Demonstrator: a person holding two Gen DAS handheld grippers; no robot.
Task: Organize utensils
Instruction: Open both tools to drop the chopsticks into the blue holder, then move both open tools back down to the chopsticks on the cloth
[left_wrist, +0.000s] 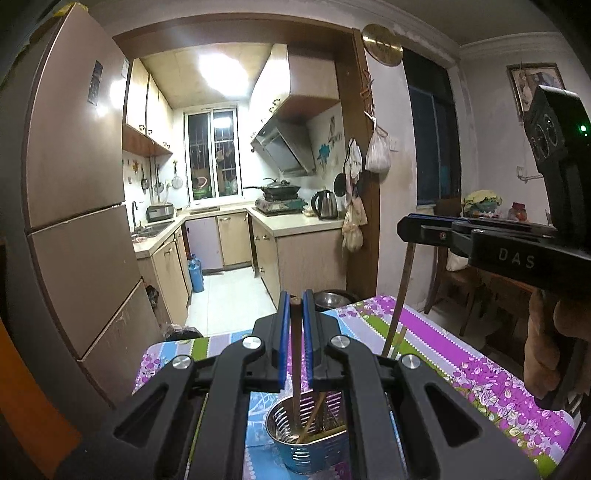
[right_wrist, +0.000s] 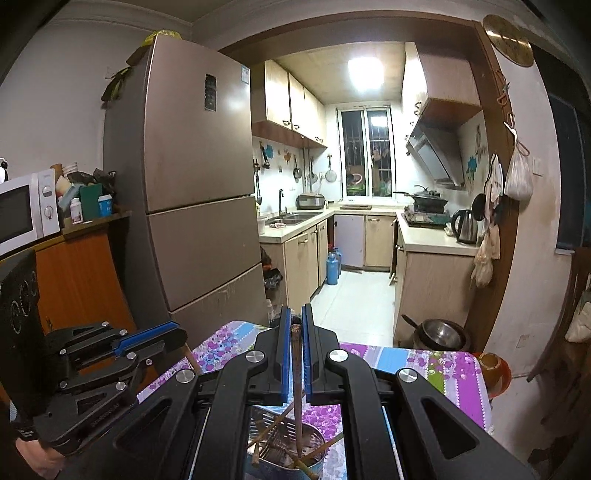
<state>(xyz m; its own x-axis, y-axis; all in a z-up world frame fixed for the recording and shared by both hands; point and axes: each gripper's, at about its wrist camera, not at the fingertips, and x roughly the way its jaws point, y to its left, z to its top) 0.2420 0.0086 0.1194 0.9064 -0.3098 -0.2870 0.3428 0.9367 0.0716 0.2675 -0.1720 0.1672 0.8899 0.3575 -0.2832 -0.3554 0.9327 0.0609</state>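
My left gripper (left_wrist: 295, 297) is shut on a brown chopstick (left_wrist: 295, 362) that stands upright with its lower end in a ribbed metal cup (left_wrist: 314, 448) on the flowered tablecloth. My right gripper (right_wrist: 294, 319) is shut on another brown chopstick (right_wrist: 296, 384), its lower end in the same metal cup (right_wrist: 314, 467), which holds several more chopsticks. The right gripper also shows in the left wrist view (left_wrist: 406, 225), with its chopstick (left_wrist: 399, 295) hanging down. The left gripper also shows in the right wrist view (right_wrist: 173, 334).
The table (left_wrist: 461, 354) has a purple, green and blue floral cloth. A tall fridge (right_wrist: 192, 177) stands at the left. A metal pot (right_wrist: 441, 334) sits beyond the table's far edge. An orange jar (right_wrist: 493, 367) is at the table's right corner.
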